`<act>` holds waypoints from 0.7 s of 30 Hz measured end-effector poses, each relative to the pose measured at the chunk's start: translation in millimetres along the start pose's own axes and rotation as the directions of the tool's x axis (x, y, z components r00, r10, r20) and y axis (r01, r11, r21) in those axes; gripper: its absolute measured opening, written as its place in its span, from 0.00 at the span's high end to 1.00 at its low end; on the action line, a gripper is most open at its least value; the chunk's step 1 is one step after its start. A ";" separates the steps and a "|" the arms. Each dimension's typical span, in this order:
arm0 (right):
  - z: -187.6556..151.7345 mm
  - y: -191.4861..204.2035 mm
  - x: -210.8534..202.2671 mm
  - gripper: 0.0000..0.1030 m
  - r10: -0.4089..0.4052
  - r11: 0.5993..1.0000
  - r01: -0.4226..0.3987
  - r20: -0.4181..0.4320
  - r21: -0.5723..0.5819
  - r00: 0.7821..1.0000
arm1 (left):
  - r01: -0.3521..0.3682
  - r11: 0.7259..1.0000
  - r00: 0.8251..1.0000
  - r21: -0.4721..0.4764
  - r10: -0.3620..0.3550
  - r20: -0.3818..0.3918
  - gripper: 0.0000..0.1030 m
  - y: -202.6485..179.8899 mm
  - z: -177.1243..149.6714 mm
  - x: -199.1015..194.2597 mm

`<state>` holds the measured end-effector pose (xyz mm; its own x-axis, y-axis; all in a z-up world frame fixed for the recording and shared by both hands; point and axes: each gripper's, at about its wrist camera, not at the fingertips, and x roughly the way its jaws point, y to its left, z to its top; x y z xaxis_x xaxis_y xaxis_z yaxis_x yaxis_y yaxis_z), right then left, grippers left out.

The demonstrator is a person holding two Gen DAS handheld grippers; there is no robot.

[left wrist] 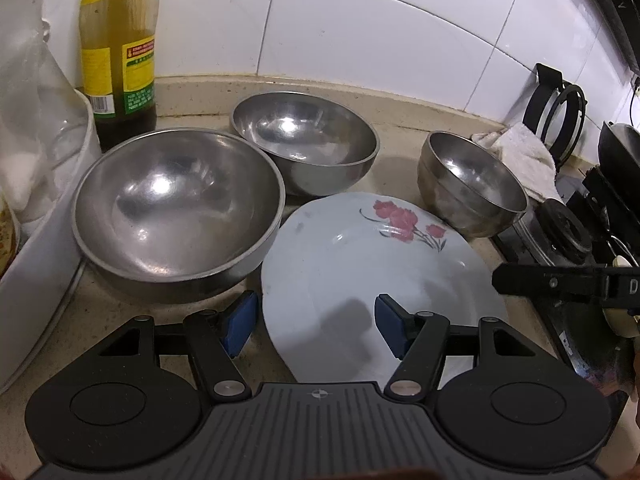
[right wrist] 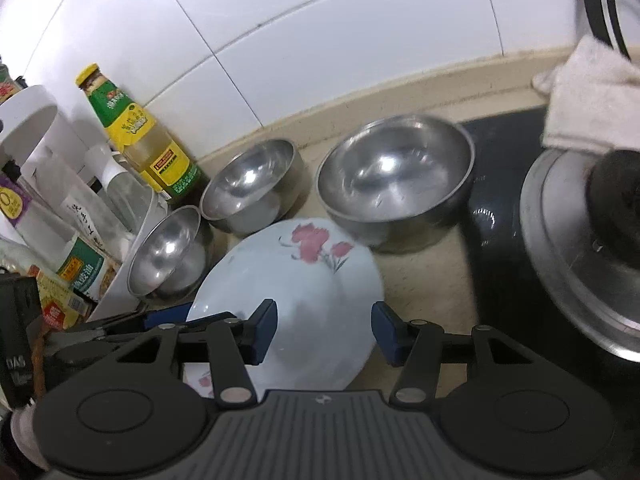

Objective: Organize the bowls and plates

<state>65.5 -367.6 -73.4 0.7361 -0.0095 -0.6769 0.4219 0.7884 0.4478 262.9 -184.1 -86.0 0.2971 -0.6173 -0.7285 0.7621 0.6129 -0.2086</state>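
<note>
Steel bowls (left wrist: 176, 212) ring my flowered plate (left wrist: 360, 280) on the counter (left wrist: 400, 116), both grippers hovering open across its rim, left gripper (left wrist: 312, 328) and right gripper (right wrist: 324, 332); only my right view shows the pot lid (right wrist: 568, 260), while the bottle (left wrist: 118, 52) top is cropped.

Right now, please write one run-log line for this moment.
scene: flowered plate, three steel bowls on counter | left gripper: jaws open at plate's left rim | right gripper: jaws open over plate | nothing gripped
</note>
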 end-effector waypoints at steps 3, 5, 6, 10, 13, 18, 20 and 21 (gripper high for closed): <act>-0.1 -6.9 8.8 0.51 0.000 1.000 0.000 -0.031 0.014 1.000 | 0.005 1.000 1.000 0.016 -0.005 0.003 0.28 -2.8 2.7 4.2; -1.3 -12.1 15.7 0.51 0.011 0.999 -0.009 -0.052 0.045 0.999 | 0.002 1.000 1.000 0.017 -0.002 0.000 0.28 -2.2 2.9 3.9; -2.2 -13.2 17.3 0.51 0.014 0.999 -0.011 -0.055 0.049 0.998 | 0.003 1.000 1.000 0.011 -0.003 -0.002 0.28 -0.6 2.5 3.1; -3.0 -14.7 20.2 0.51 0.023 0.998 -0.020 -0.061 0.052 0.998 | 0.014 1.000 1.000 -0.007 -0.014 -0.002 0.28 8.4 0.4 -1.9; -2.5 -13.1 22.3 0.50 0.023 0.998 -0.020 -0.053 0.053 0.998 | 0.023 1.000 1.000 -0.004 -0.023 0.006 0.25 8.8 1.4 0.3; -2.5 -14.1 21.4 0.50 0.035 0.999 -0.033 -0.048 0.042 0.998 | 0.034 0.999 0.999 0.023 -0.035 0.007 0.22 -4.0 1.9 7.1; -2.0 -16.1 21.5 0.46 0.058 0.998 -0.057 -0.055 0.028 0.997 | 0.025 0.999 1.000 0.048 -0.026 0.014 0.22 -6.7 -0.2 7.6; -1.5 -16.9 21.4 0.46 0.062 0.998 -0.060 -0.058 0.026 0.996 | 0.027 0.999 0.999 0.047 -0.028 0.018 0.25 -5.7 -0.6 7.3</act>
<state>73.4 -380.2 -96.3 0.7286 0.0751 -0.6808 0.3901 0.7714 0.5027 260.3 -191.8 -90.6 0.2859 -0.6425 -0.7109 0.7960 0.5723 -0.1971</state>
